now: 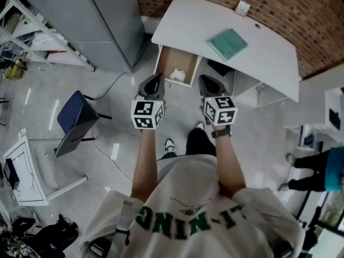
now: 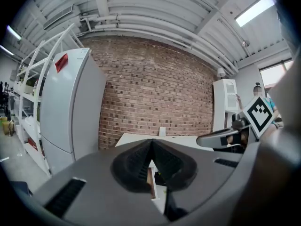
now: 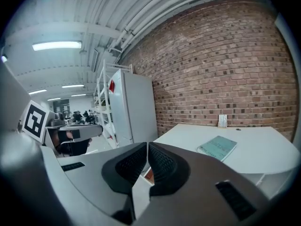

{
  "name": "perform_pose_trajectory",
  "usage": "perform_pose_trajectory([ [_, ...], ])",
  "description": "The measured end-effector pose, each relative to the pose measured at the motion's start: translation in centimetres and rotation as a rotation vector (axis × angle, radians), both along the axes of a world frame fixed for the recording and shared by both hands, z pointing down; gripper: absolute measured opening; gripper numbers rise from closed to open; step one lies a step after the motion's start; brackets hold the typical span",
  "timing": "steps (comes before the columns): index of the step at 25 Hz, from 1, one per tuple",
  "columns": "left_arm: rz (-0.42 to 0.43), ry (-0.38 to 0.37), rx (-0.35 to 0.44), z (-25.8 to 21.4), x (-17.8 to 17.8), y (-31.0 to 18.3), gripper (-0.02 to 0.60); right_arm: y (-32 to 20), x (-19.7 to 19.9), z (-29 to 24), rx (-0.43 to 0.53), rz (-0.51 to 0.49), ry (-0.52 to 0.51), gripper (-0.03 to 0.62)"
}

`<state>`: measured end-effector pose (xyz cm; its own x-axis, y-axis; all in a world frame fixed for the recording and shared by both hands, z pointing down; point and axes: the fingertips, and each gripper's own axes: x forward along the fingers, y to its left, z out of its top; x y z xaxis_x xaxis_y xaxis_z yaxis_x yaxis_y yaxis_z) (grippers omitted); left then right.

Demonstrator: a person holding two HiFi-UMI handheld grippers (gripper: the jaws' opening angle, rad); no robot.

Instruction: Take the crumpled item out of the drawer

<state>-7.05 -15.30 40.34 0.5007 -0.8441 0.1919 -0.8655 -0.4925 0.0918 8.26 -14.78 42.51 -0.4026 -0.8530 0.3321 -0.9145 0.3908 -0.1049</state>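
Crumpled item (image 1: 177,75) in drawer (image 1: 169,58): likely light, soft; pinch a raised fold. Left claw (image 1: 155,78), right claw (image 1: 206,80) closed, empty.

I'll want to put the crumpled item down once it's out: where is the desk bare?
The desk is bare left of the book and again right of it. Tighter by the small white object at the back edge. In the drawer, the crumpled item sits at the near end.
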Motion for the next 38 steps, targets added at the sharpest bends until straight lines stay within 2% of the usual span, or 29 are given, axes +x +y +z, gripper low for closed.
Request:
perform_pose_trajectory([
  [14, -0.078, 0.026, -0.138, 8.3, 2.6, -8.8, -0.008, -9.3, 2.0, 10.3, -0.204, -0.175, 0.084, 0.014],
  [23, -0.078, 0.026, -0.189, 12.1, 3.4, -12.4, -0.008, -13.2, 0.5, 16.3, -0.277, -0.306, 0.105, 0.014],
  [32, -0.1, 0.022, -0.22, 17.3, 2.7, -14.9, -0.008, -16.5, -2.0, 22.2, -0.315, -0.44, 0.201, 0.014],
  [38, -0.099, 0.021, -0.231, 20.9, 2.3, -16.6, -0.008, -18.6, -2.9, 27.2, -0.375, -0.457, 0.268, 0.015],
])
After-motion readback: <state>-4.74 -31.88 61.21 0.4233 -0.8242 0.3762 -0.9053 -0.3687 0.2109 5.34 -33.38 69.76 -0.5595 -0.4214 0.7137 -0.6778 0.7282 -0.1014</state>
